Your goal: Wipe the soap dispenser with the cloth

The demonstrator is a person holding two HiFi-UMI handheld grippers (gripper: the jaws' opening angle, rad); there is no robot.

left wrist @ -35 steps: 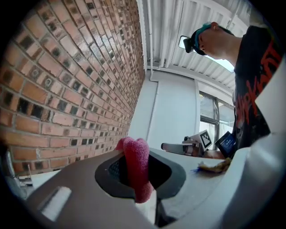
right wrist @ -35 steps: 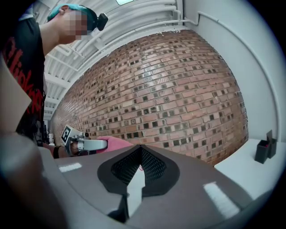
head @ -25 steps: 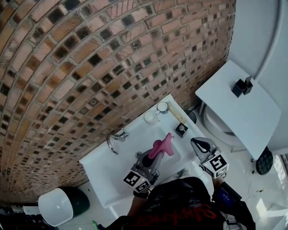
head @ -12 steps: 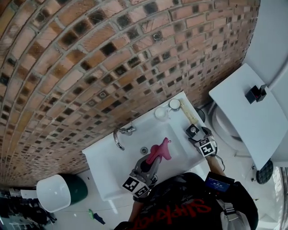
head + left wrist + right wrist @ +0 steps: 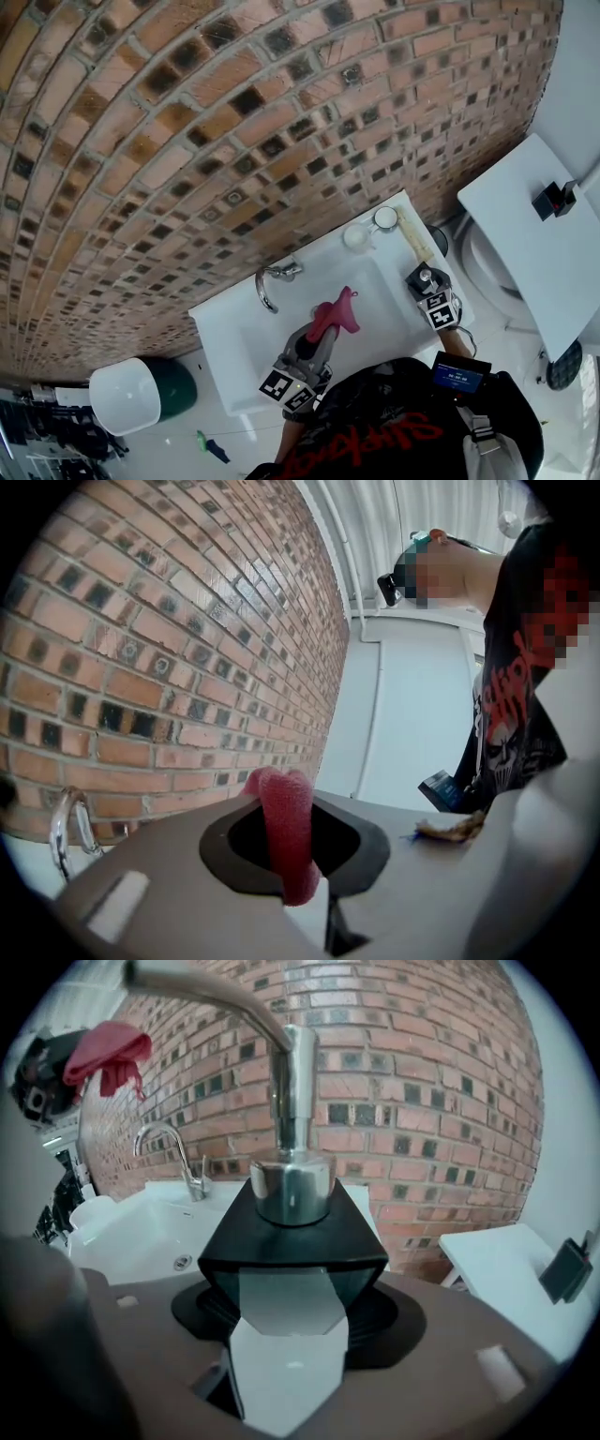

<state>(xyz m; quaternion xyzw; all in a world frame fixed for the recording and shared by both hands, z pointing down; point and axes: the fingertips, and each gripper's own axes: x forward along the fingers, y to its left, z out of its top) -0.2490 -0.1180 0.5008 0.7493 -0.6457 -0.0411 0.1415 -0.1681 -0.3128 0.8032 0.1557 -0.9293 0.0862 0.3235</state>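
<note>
The soap dispenser (image 5: 420,276), a black block with a chrome pump, stands on the right rim of the white sink (image 5: 225,330). My right gripper (image 5: 428,292) has it between its jaws; they have just been closing and now hug the black body (image 5: 292,1232), the spout rising above. A pink cloth (image 5: 337,315) hangs over the basin, pinched in my left gripper (image 5: 316,339). From the left gripper view the cloth (image 5: 286,822) folds over the jaw tips, and it shows as a red bundle (image 5: 110,1052) at the right gripper view's upper left.
A chrome faucet (image 5: 270,281) stands at the sink's back rim against the brick wall. A cup (image 5: 356,237) and a round container (image 5: 385,217) sit at the back right corner. A white table (image 5: 525,253) stands to the right, a green and white bin (image 5: 136,401) to the left.
My right gripper came down from in front of the sink to the dispenser and closed round it. The left gripper kept the cloth over the basin, shifting a little.
</note>
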